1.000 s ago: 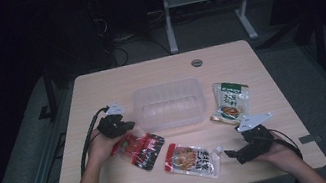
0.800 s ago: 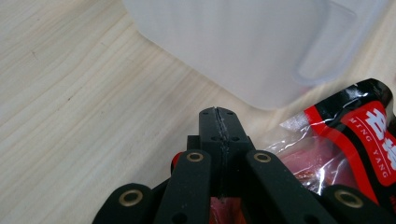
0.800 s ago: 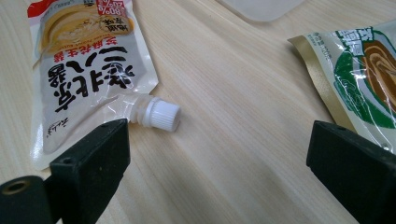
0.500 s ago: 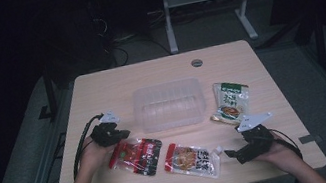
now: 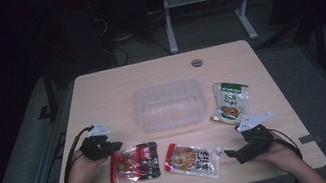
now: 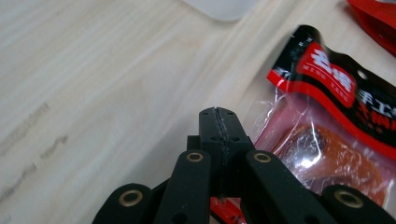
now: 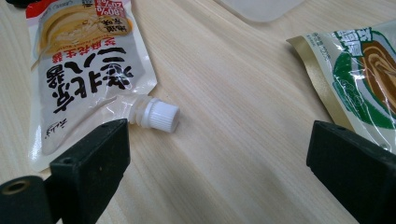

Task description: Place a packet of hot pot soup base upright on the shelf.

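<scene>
While the right gripper [image 5: 236, 152] has kept its place by the worktop's [image 5: 110, 90] near right corner, jaws spread, the left gripper [image 5: 114, 145] has drawn away toward the left edge, off the red packet [image 5: 135, 162] (jaws pressed together, pinching nothing). That packet lies near the front edge, just beside the spout pouch [image 5: 190, 159]. Its print is too blurred to read.

Clear tub [image 5: 168, 104] blocks centre; table [image 5: 101, 97] bare beside it.
</scene>
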